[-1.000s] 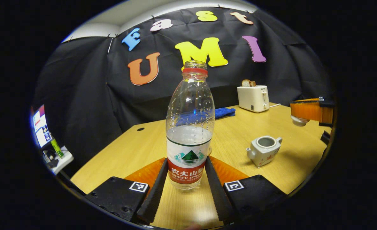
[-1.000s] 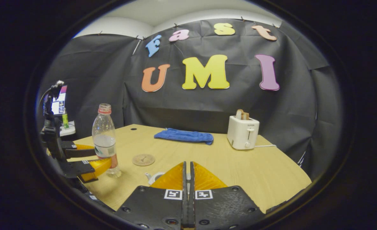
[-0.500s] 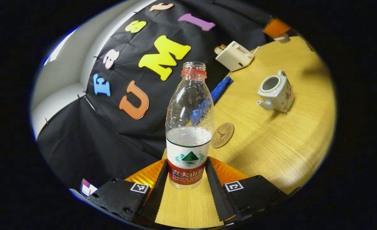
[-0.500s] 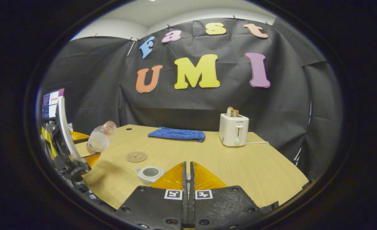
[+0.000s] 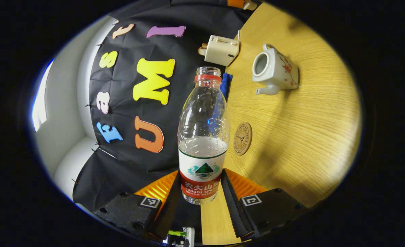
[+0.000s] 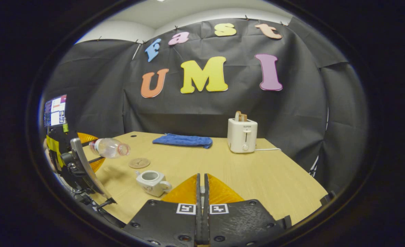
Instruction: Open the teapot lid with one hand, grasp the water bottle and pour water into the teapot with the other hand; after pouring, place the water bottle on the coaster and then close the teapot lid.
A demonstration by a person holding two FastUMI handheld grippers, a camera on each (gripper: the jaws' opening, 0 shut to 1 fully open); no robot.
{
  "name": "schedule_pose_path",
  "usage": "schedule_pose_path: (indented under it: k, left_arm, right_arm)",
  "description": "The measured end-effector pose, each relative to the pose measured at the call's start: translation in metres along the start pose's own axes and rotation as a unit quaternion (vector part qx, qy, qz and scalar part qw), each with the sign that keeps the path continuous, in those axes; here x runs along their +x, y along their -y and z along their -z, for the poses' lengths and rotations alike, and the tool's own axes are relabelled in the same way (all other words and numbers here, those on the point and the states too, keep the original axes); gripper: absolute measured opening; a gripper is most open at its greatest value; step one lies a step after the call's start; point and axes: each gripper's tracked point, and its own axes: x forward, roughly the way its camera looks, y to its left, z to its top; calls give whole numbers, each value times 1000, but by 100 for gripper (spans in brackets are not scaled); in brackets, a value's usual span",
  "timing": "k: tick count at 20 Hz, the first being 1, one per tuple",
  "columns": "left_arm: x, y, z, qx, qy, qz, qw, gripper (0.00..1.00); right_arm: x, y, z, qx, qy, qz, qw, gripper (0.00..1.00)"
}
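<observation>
My left jaws pinch the bottle [image 5: 203,137] low on its body, across the label band, one finger on each side. My right jaws are pressed together with only a thin slit between them; something pale shows in that slit, but I cannot tell what it is.

In the right gripper view, the bottle [image 6: 109,148] lies nearly on its side in the air at the far left of the table [image 6: 243,171], its open mouth pointing right, above and left of the teapot [image 6: 152,178]. The left gripper [image 6: 92,164] holds it from the left edge. The teapot sits on the table with its lid off, spout to the left, handle to the right. The coaster [image 6: 139,162] lies flat just beyond it, between teapot and bottle.

In the left gripper view, the bottle has no cap and is somewhat under half full. The teapot [image 5: 273,70] and coaster [image 5: 242,138] are well apart from its neck.

I judge the bottle light, thin-walled and springy: squeezing harder would dent it and push water out. The wet-looking plastic may slip, so the label band is a sensible hold. The mouth is not yet over the teapot's small opening, so water could spill first. The teapot looks ceramic, hard and breakable, and may slide if knocked.
</observation>
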Motion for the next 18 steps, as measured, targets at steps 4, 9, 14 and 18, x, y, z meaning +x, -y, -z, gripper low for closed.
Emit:
schedule_pose_path:
  k: [4, 9, 14, 18]
  left_arm:
    - [-4, -2, -4, 41, 0, -6, 999, 71]
    - [-2, -6, -11, 87, 4, -7, 996, 71]
    - [3, -5, -19, 120, 7, -4, 993, 71]
    - [4, -3, -24, 143, 7, -2, 990, 75]
  right_arm:
    - [-3, 8, 1, 3, 2, 4, 1000, 0]
    - [-5, 14, 4, 9, 4, 5, 1000, 0]
    - [-6, 24, 6, 17, 7, 10, 1000, 0]
    - [-7, 28, 8, 19, 6, 12, 1000, 0]
